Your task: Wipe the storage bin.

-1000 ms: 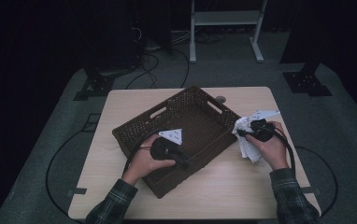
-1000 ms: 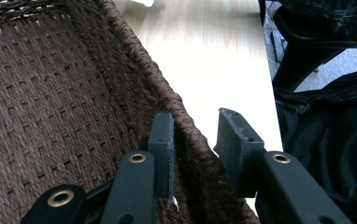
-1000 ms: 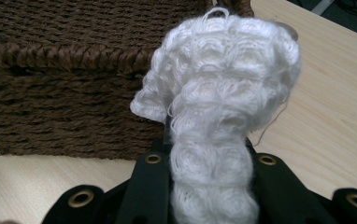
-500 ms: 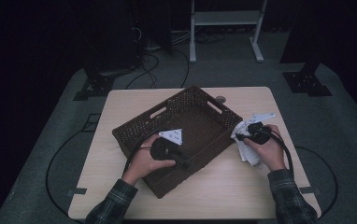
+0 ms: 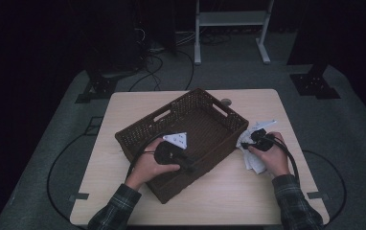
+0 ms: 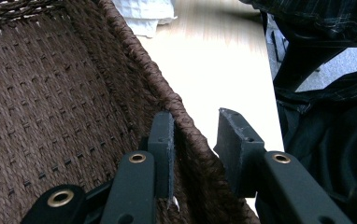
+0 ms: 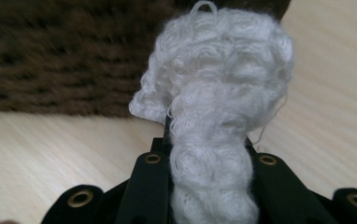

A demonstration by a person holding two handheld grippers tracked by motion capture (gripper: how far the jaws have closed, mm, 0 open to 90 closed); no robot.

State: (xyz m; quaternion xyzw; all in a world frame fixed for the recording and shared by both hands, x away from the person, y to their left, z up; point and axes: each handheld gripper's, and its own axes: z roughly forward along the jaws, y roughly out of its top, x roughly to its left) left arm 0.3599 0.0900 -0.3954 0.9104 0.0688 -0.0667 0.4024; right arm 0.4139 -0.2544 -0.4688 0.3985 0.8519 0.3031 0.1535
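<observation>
Left gripper (image 6: 195,140) jaws straddle wicker basket (image 5: 205,120) near wall, right pad off it. Right gripper (image 7: 204,154) clamped on white towel (image 7: 218,84), right of basket.

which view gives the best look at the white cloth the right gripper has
The right gripper view: the white cloth bunches up close between the right gripper's jaws, its loopy weave clear. The high view shows it small beside the basket, partly under the hand. The left gripper view catches a corner past the basket rim.
</observation>
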